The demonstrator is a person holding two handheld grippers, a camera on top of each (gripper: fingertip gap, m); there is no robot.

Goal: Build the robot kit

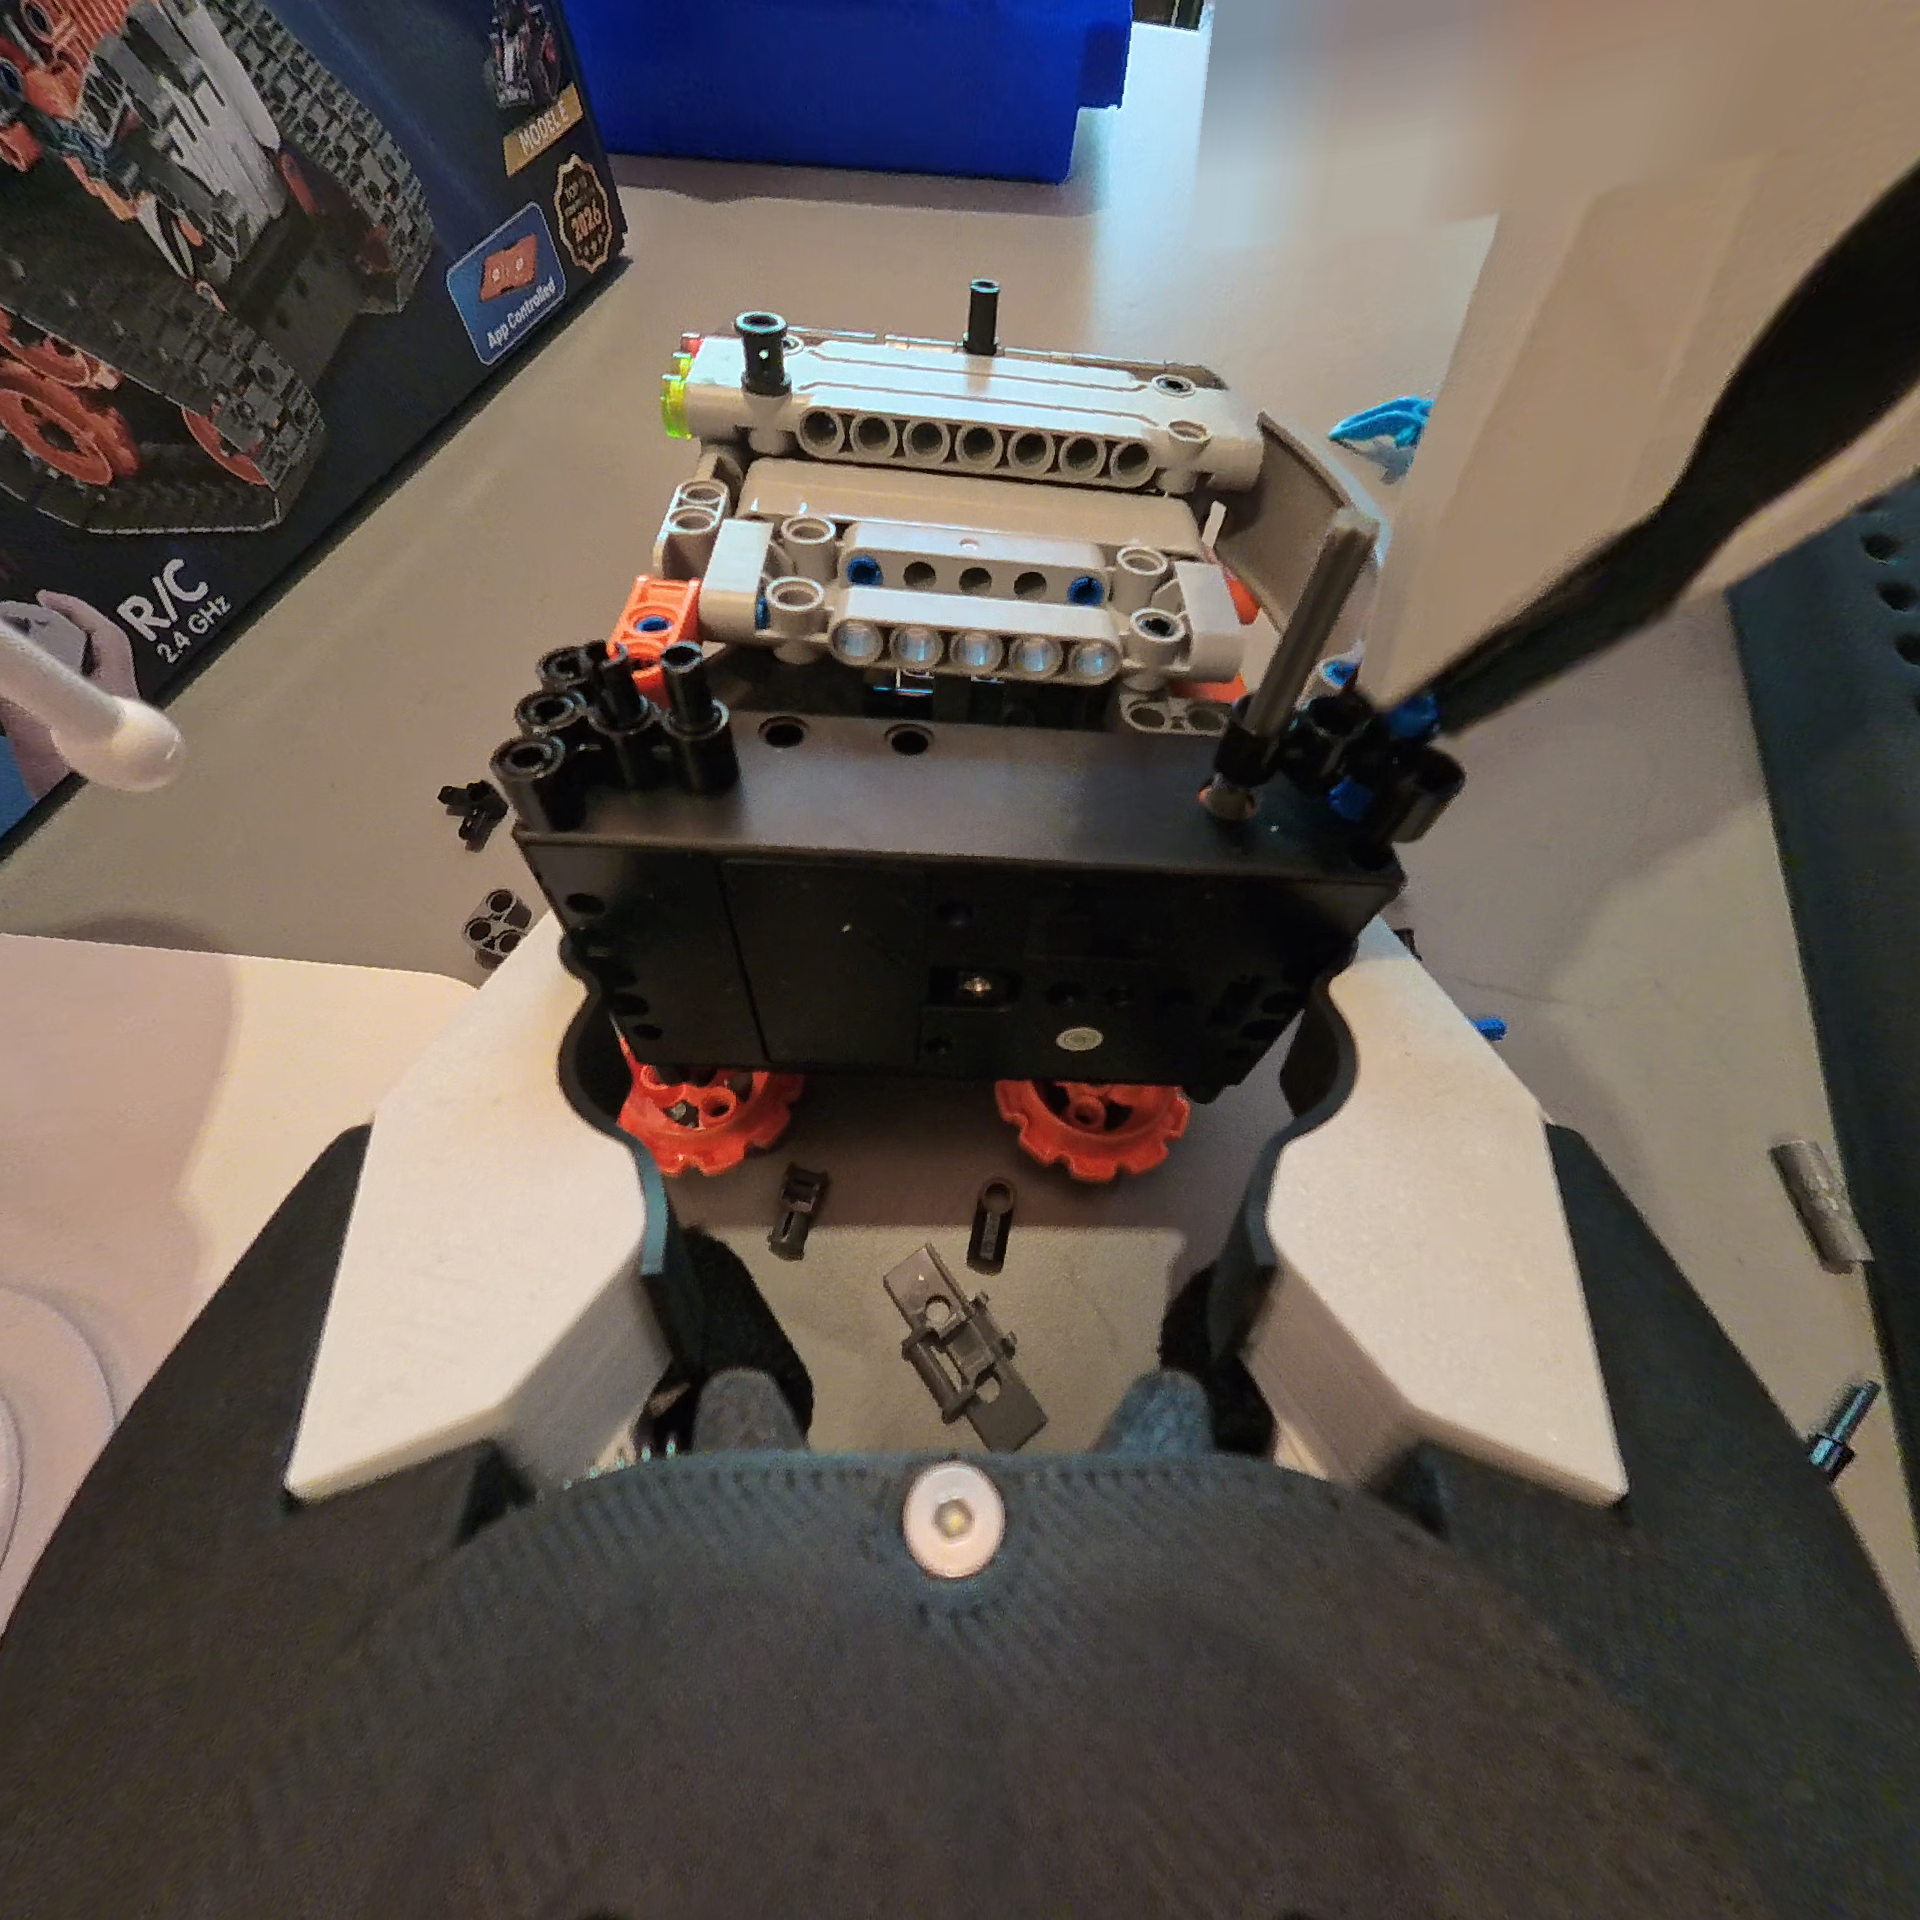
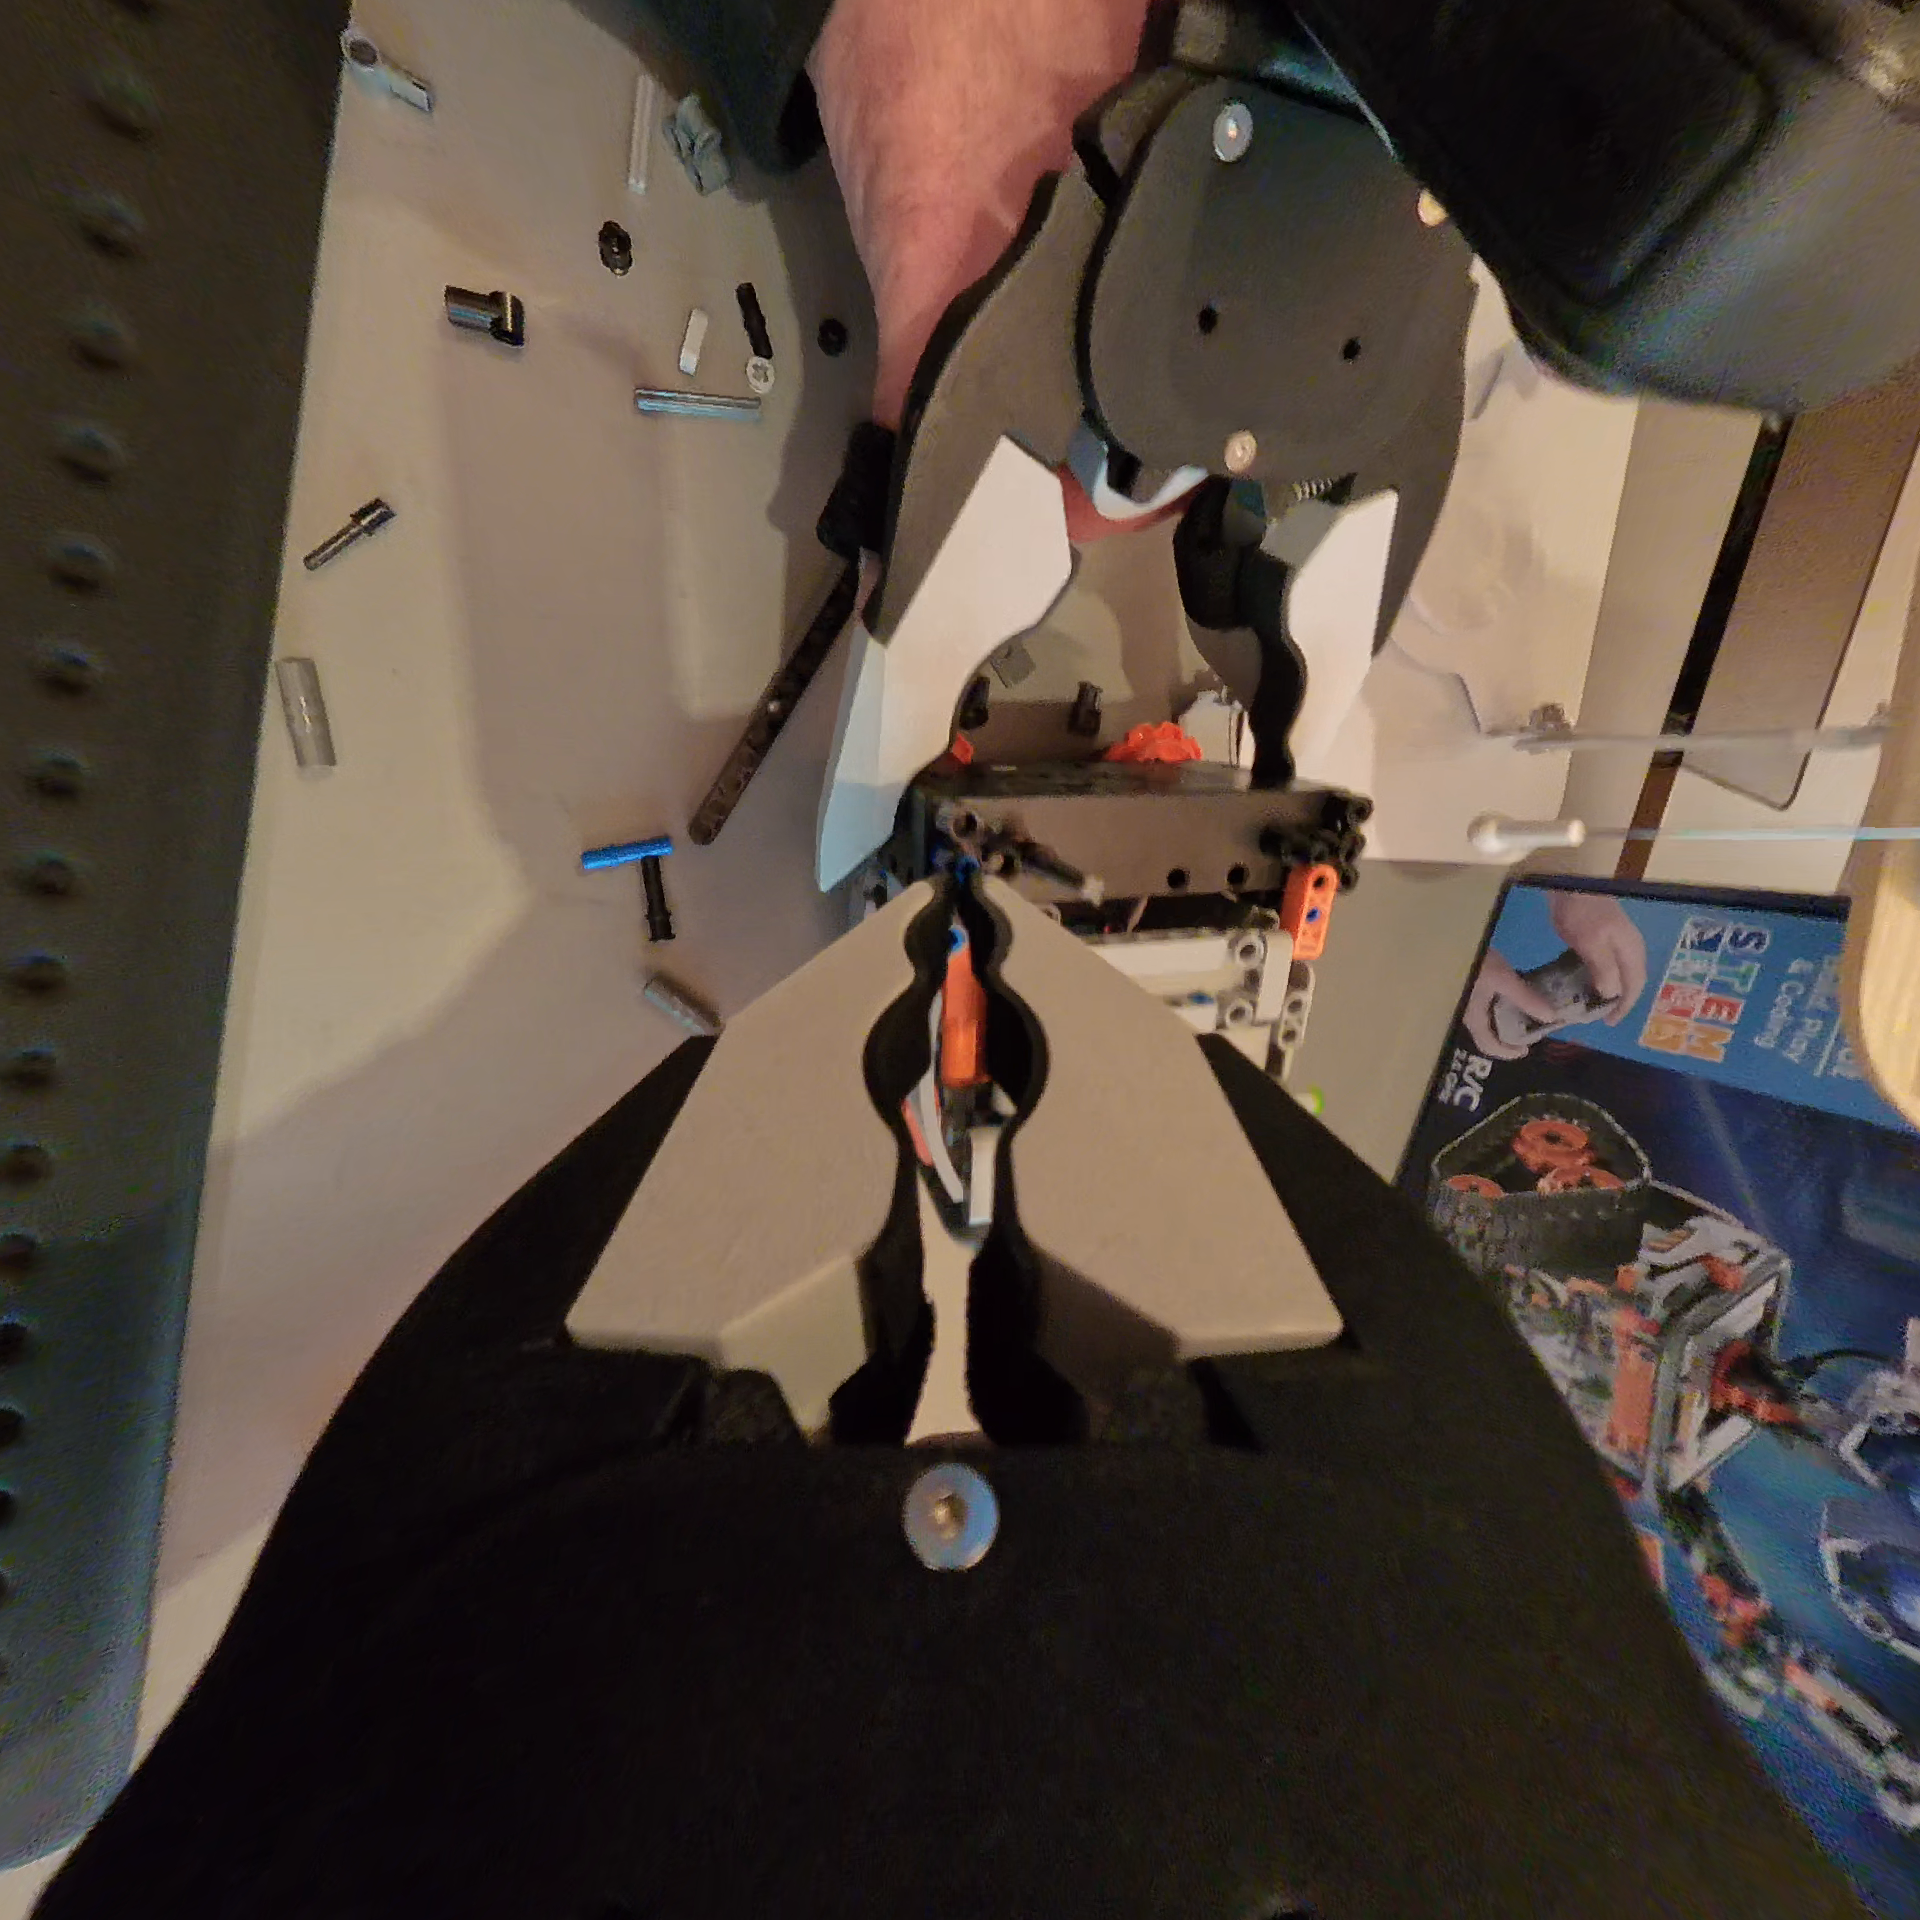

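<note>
A brick model of grey beams (image 1: 966,582) on a black block (image 1: 831,966) with orange toothed wheels (image 1: 707,1112) stands on the grey table. My left gripper (image 1: 945,997) is shut on the black block, one finger on each side; it also shows in the right wrist view (image 2: 1070,800), held by a hand (image 2: 935,208). My right gripper (image 2: 961,888) is nearly closed on a small blue pin (image 2: 966,871) at the model's corner. In the left wrist view its tip (image 1: 1397,717) touches a cluster of black connectors (image 1: 1340,748) there.
The kit's printed box (image 1: 208,312) lies at the left, with a blue bin (image 1: 831,73) behind. Loose parts lie on the table: a black clip (image 1: 961,1351), a blue axle (image 2: 623,857), a long black beam (image 2: 779,717). A dark perforated panel (image 2: 104,727) runs along one side. The left gripper's tips are roughly 8 cm from the right gripper's.
</note>
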